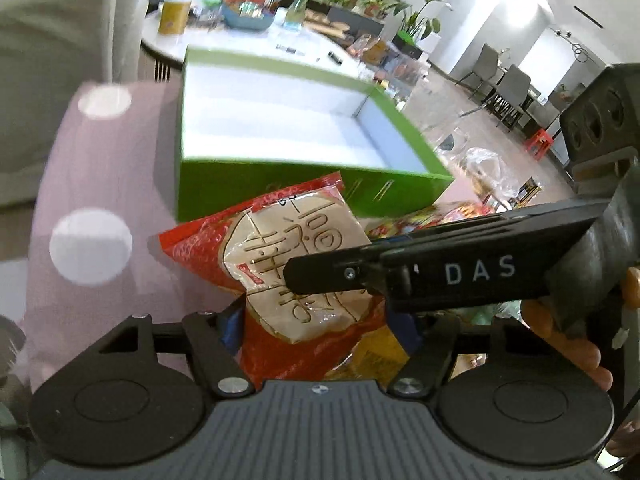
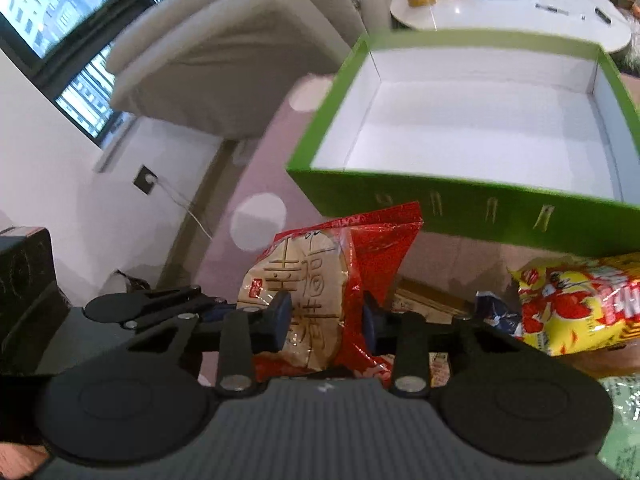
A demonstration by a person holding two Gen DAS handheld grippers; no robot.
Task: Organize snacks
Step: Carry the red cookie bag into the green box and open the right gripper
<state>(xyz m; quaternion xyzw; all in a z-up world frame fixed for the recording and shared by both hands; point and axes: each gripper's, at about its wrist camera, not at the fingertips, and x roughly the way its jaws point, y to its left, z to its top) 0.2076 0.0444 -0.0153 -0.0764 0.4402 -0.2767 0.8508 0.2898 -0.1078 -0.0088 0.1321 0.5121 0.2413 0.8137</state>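
A red snack packet (image 1: pixel 280 264) with a round biscuit showing through its window hangs in front of the green box (image 1: pixel 280 184). My left gripper (image 1: pixel 316 328) has its blue pads against both sides of the packet's lower part. From the right, a finger (image 1: pixel 460 272) of my right gripper lies across the packet. In the right wrist view my right gripper (image 2: pixel 324 320) pinches the same red packet (image 2: pixel 384 240) between its blue pads, with the left gripper's fingers (image 2: pixel 168 300) reaching in from the left. The green box (image 2: pixel 440 200) is white inside and holds nothing.
A yellow snack bag (image 2: pixel 576 304) and other packets lie to the right on the pink dotted cloth (image 2: pixel 256 168). Behind the box stands a white round table (image 2: pixel 500 12) with jars and a bowl. A beige sofa (image 2: pixel 224 52) is at the left.
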